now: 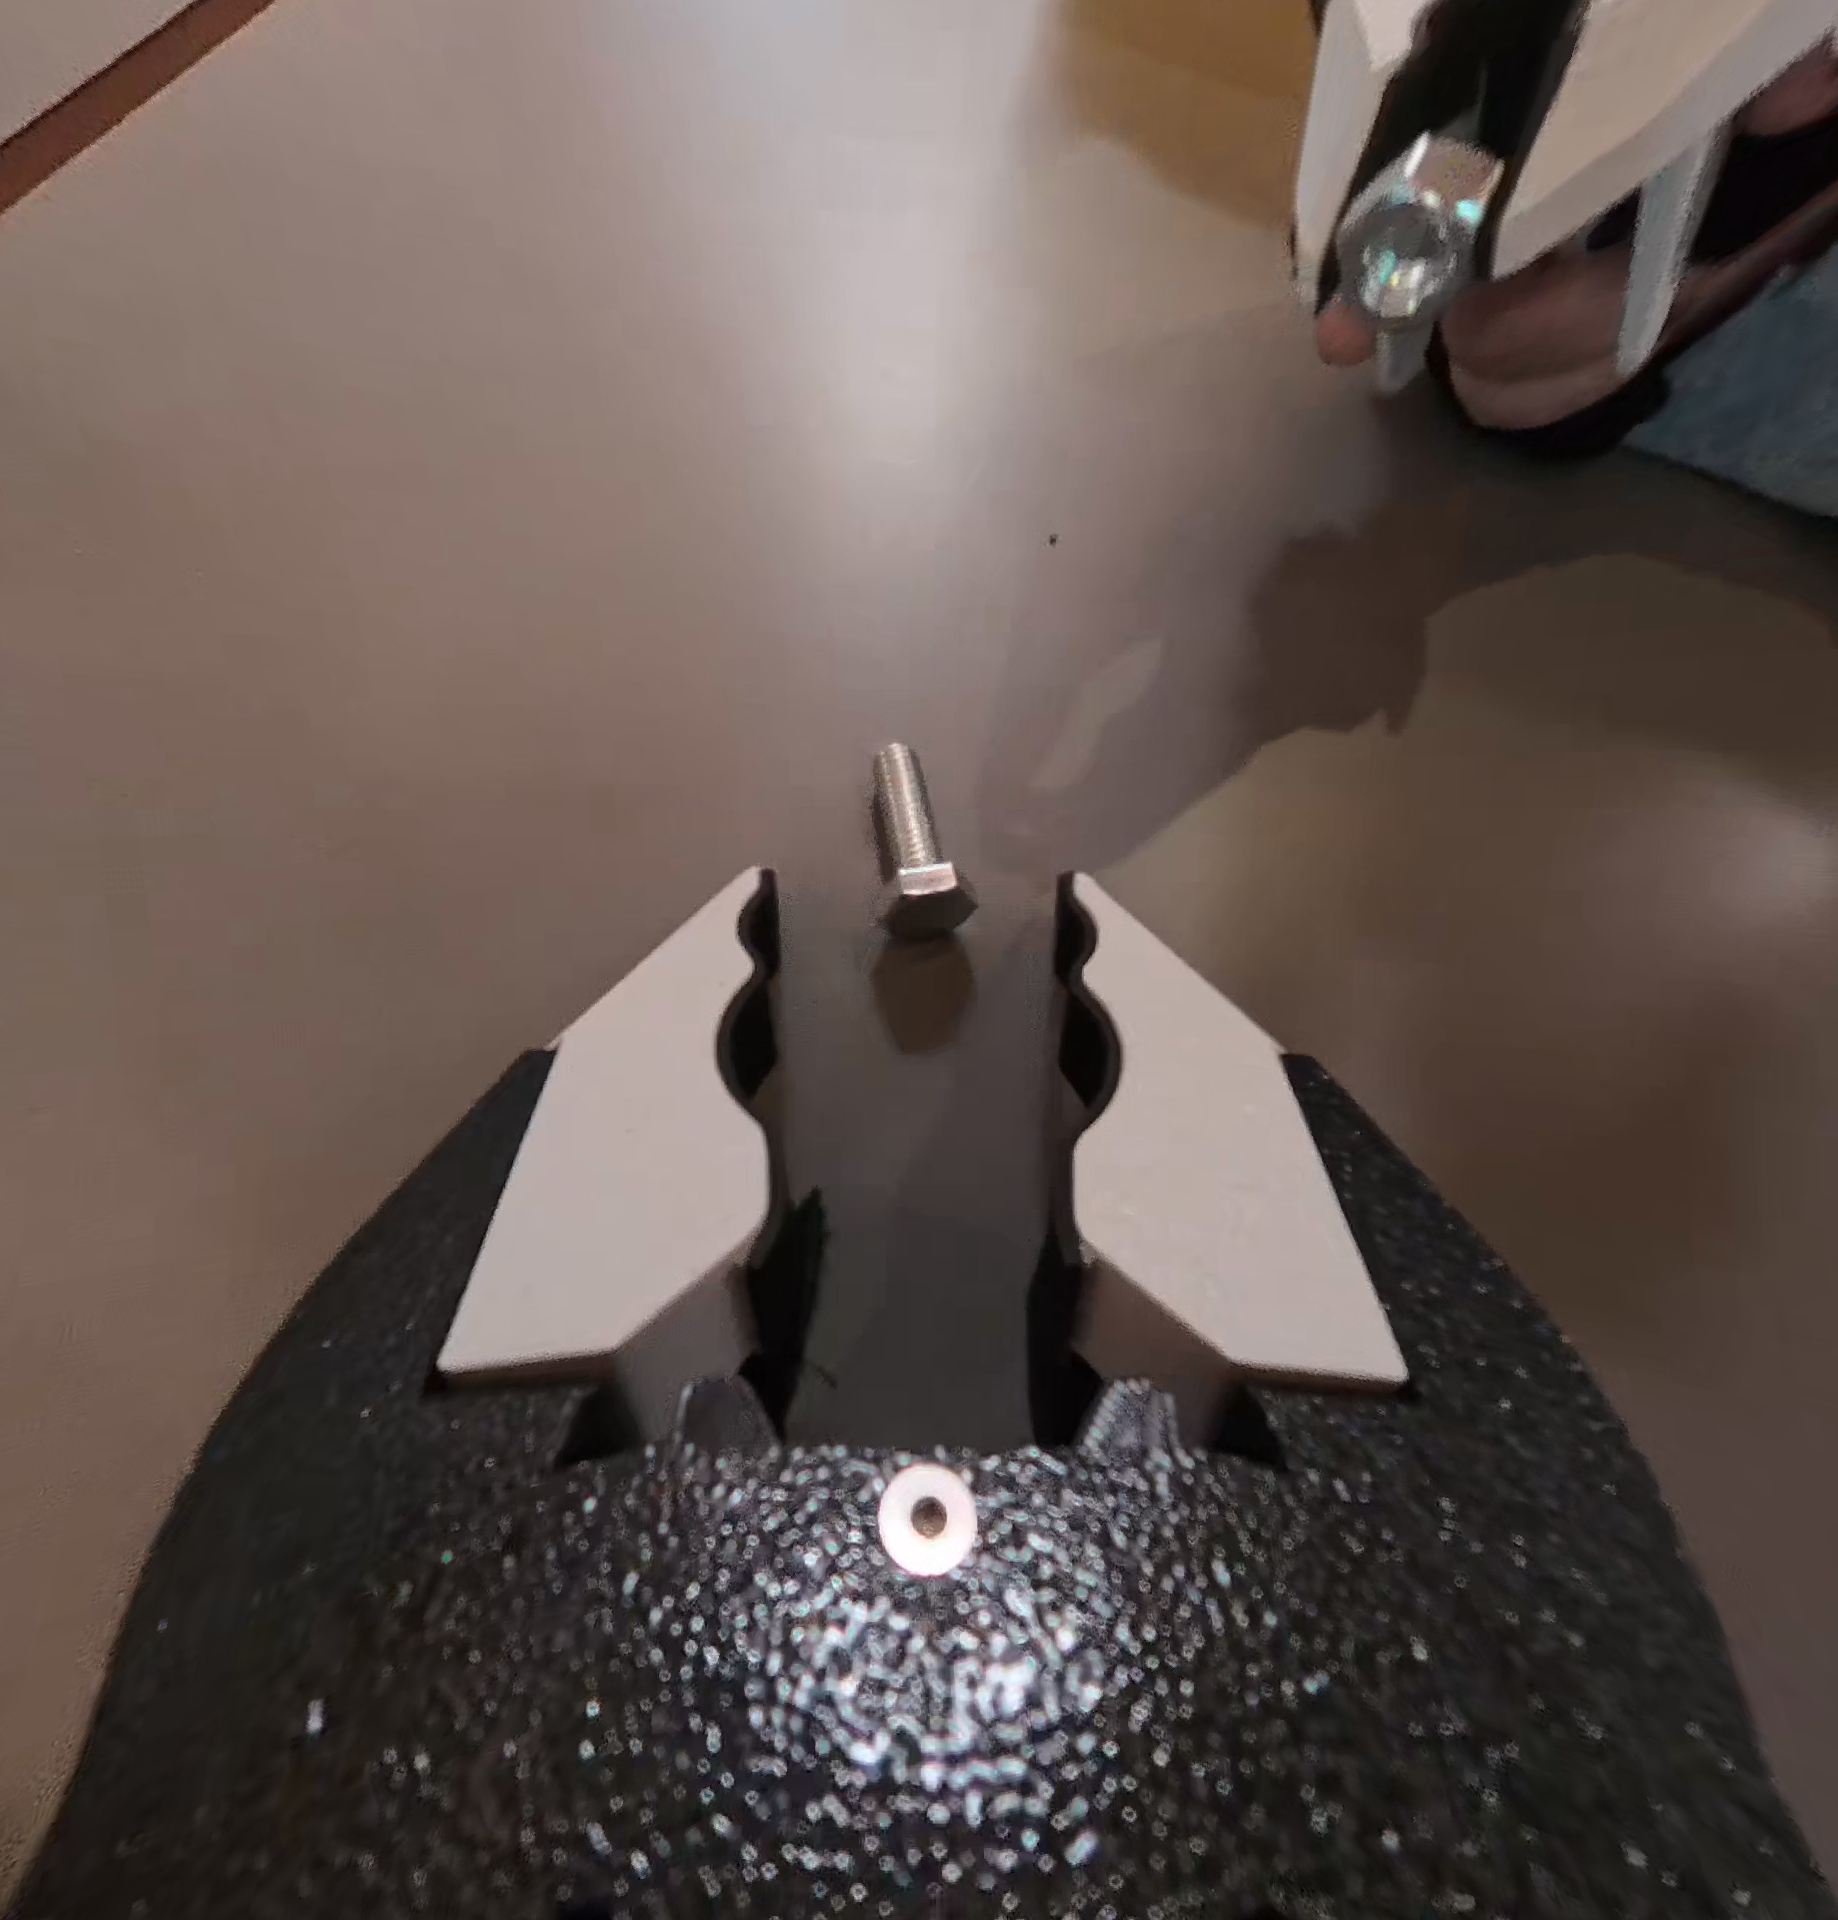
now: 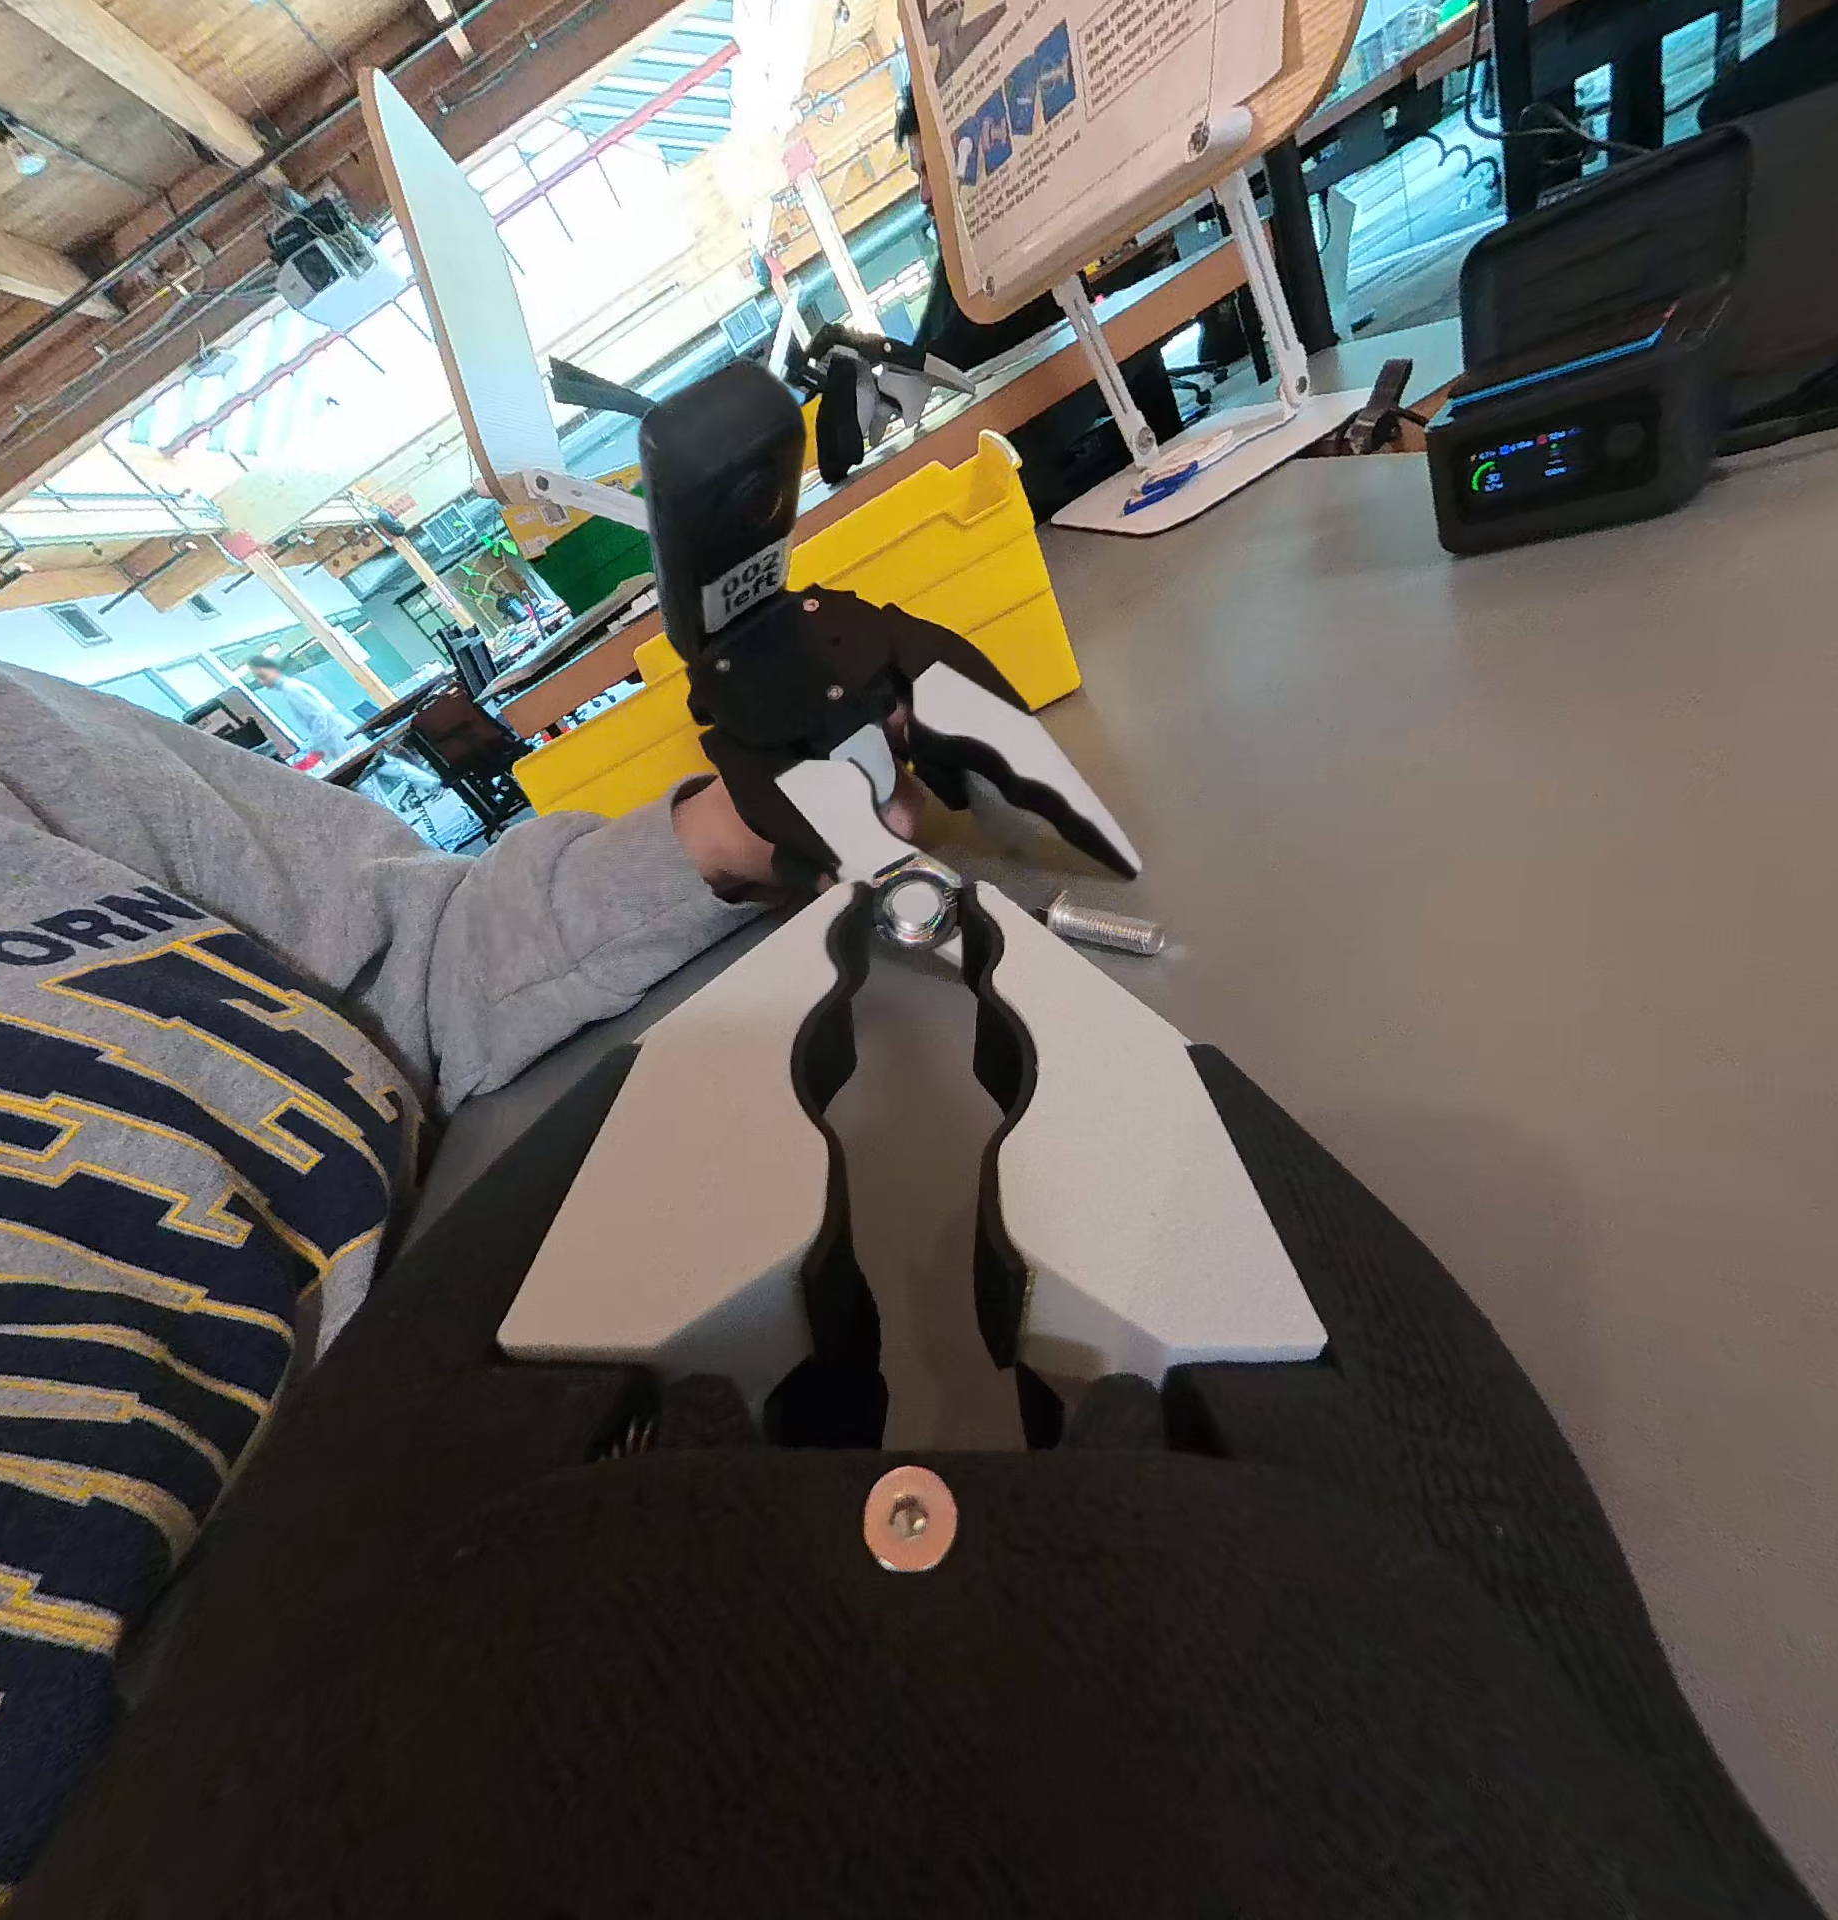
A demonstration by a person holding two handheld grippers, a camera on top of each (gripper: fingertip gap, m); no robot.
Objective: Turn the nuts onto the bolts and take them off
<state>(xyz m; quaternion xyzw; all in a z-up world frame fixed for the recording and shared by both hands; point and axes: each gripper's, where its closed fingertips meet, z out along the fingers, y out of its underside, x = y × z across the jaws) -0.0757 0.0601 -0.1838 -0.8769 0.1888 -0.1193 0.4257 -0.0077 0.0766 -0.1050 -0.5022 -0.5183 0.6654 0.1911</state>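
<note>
A silver hex bolt [image 1: 917, 840] lies flat on the grey table [image 1: 479, 623], head toward me, just ahead of my left gripper [image 1: 917, 883]. That gripper is open and empty, one fingertip on each side of the bolt head. My right gripper [image 2: 912, 899] is shut on a shiny hex nut [image 2: 910, 914] at its fingertips and holds it above the table. In the left wrist view the right gripper [image 1: 1414, 249] is at the top right with the nut [image 1: 1414, 234]. A short silver piece seems to hang below the nut. The right wrist view shows the left gripper [image 2: 1008, 868] over the bolt [image 2: 1102, 928].
A yellow bin [image 2: 894, 582] stands behind the left gripper. A black case with a lit screen [image 2: 1580, 457] and a white sign stand [image 2: 1206, 468] are at the back right. A person's grey sleeve [image 2: 479, 914] rests along the table's left edge.
</note>
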